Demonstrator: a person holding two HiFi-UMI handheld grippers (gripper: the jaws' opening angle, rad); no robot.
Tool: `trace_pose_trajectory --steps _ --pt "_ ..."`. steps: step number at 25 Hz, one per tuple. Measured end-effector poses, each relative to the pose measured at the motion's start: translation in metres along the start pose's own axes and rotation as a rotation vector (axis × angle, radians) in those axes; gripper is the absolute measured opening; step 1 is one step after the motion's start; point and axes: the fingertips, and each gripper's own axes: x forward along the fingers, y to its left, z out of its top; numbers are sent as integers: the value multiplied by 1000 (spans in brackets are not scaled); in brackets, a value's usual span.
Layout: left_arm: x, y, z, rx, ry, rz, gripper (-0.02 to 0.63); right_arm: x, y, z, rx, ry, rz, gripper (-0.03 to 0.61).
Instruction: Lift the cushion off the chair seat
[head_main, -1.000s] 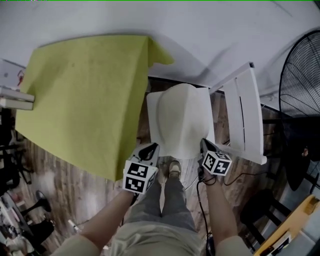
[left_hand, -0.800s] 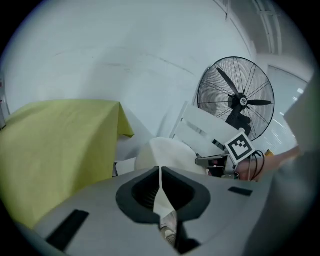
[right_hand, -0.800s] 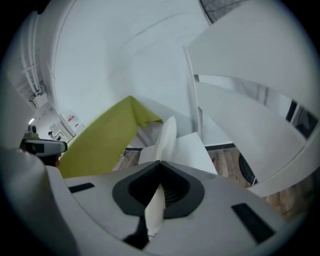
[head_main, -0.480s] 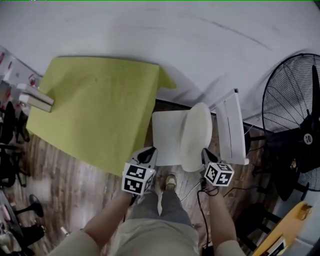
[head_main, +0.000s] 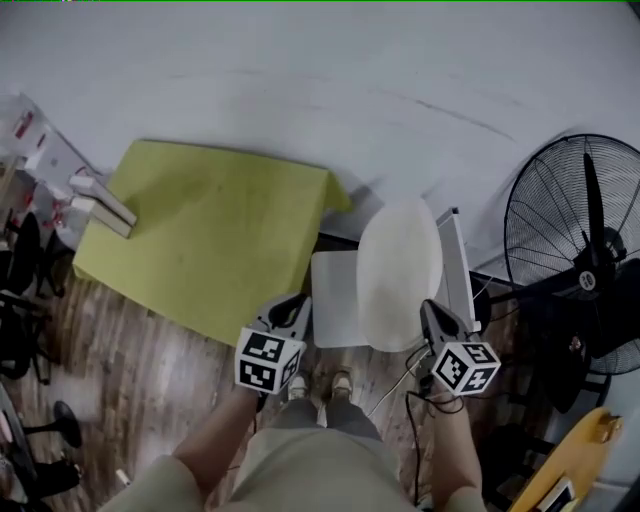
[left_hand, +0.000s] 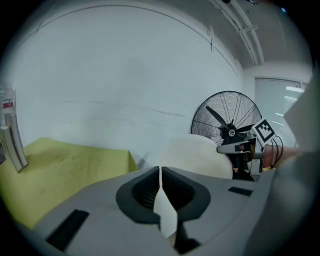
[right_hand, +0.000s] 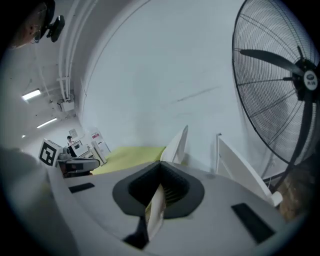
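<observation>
Above the chair (head_main: 451, 270), the left gripper (head_main: 302, 301) and right gripper (head_main: 430, 308) each pinched a thin white edge of the cushion (head_main: 400, 275), which looked light and soft, best held by that rim.

The right gripper (right_hand: 160, 166) has its jaws pinched together on the thin pale edge of the cushion (right_hand: 178, 141), which stands edge-on beyond them. Just to its right is the white chair (right_hand: 243, 169), with the big black fan (right_hand: 292, 75) behind it. Off to the left are a yellow-green cloth (right_hand: 134, 152) and the left gripper (right_hand: 80, 162)
</observation>
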Motion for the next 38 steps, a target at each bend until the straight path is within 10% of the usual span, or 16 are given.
trace_pose_trajectory --steps 17,38 --pt "-121 10 121 86 -293 74 32 -99 132 144 -176 -316 177 21" --pt "-158 -4 143 175 -345 99 32 -144 169 186 -316 -433 192 23"
